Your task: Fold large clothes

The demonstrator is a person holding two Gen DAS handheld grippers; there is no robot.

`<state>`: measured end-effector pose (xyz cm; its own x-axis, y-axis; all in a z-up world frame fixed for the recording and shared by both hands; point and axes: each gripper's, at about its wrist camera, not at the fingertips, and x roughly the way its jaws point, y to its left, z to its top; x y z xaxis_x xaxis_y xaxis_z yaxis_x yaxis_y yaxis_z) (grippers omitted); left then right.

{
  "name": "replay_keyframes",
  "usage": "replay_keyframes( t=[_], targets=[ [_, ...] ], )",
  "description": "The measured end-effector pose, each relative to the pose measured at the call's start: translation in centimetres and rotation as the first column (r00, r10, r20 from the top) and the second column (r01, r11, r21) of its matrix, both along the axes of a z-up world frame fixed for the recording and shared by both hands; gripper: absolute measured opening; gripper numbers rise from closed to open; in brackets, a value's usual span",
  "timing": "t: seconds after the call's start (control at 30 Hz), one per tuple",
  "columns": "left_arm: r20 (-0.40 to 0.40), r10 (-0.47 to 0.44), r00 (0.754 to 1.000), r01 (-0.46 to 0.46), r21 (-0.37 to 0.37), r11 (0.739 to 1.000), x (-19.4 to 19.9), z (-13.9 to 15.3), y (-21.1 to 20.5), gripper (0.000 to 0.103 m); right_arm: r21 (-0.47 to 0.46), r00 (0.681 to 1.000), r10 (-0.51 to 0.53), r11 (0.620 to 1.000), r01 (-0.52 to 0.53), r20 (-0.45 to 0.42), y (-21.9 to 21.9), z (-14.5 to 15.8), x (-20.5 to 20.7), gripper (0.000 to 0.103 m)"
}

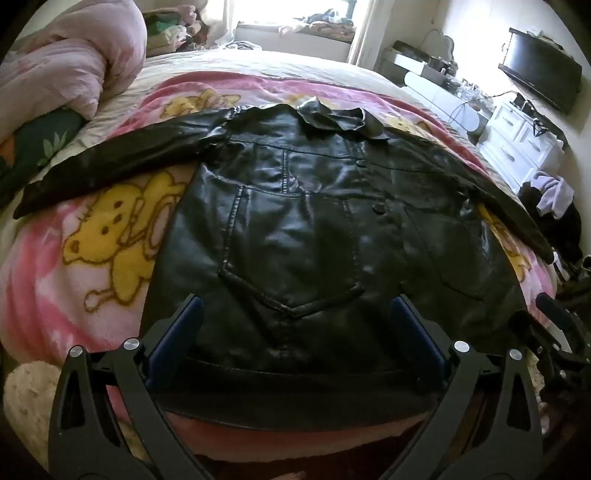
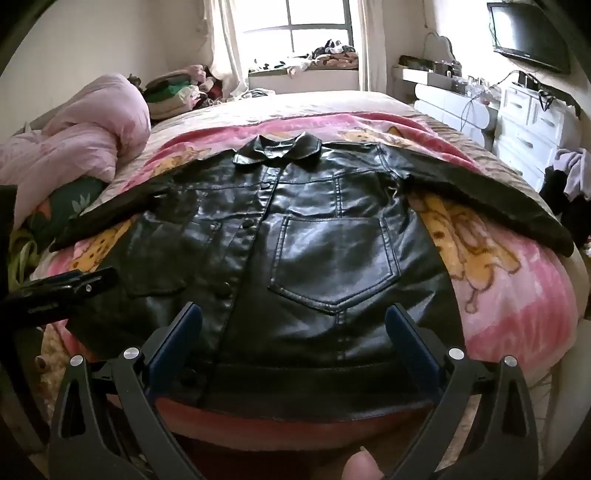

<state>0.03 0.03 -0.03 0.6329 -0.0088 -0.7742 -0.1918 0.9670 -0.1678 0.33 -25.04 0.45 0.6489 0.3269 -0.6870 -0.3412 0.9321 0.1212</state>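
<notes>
Left wrist view: black leather jacket (image 1: pixel 295 221) lies spread flat, front up, on the bed's pink blanket (image 1: pixel 74 277); left claw (image 1: pixel 295 314) and right claw (image 2: pixel 293 321) both hover wide apart over its hem, empty.

Both wrist cams sit at the bed's (image 1: pixel 258 64) foot edge, tilted down, facing the window (image 2: pixel 314 33), close over the jacket (image 1: pixel 295 229); shared: jacket, bed, window.
</notes>
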Motion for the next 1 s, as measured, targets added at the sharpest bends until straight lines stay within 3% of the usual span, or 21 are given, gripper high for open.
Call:
replay_keyframes(
  t=[1.0],
  targets=[
    [0.006,-0.015,1.0,0.015,0.014,1.0,0.08,0.44,-0.78,0.095,-0.024,0.999,0.018,1.0,-0.017,0.03,0.83,0.84,-0.45,0.099]
  ],
)
